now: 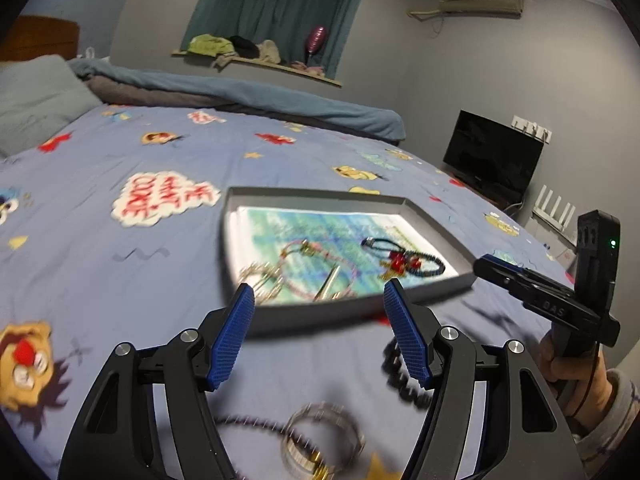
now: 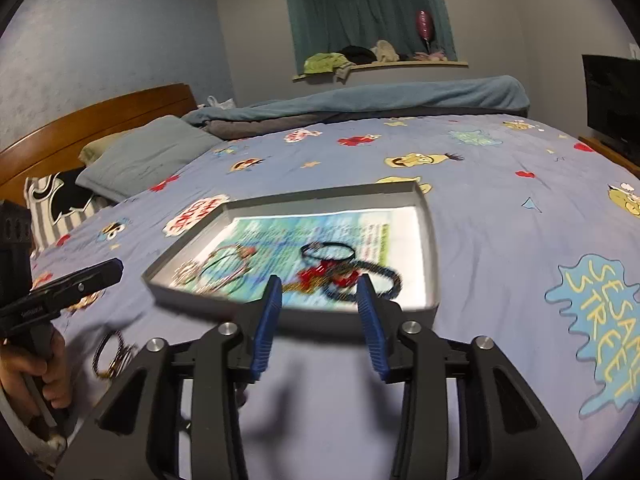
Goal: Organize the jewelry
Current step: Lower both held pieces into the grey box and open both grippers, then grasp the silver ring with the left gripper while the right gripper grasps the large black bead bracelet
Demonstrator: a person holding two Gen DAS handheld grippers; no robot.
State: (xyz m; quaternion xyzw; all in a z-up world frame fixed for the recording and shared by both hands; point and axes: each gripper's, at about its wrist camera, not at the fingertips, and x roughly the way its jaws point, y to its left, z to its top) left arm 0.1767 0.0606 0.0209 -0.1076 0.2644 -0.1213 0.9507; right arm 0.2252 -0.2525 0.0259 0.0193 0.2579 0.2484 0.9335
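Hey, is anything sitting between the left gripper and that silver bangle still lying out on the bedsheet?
Nothing visible does. The silver bangle lies on the bedsheet just below the left gripper, whose jaws stand open and empty. Only a dark cord attached to it trails alongside. The grey tray lies beyond.

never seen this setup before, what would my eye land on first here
First the shallow grey tray in the middle of the cartoon-print bedsheet, holding a tangle of jewelry, notably a dark beaded bracelet with red charms. Next, the blue-padded left gripper and right gripper, both open and empty just short of the tray. A silver bangle lies on the sheet outside it.
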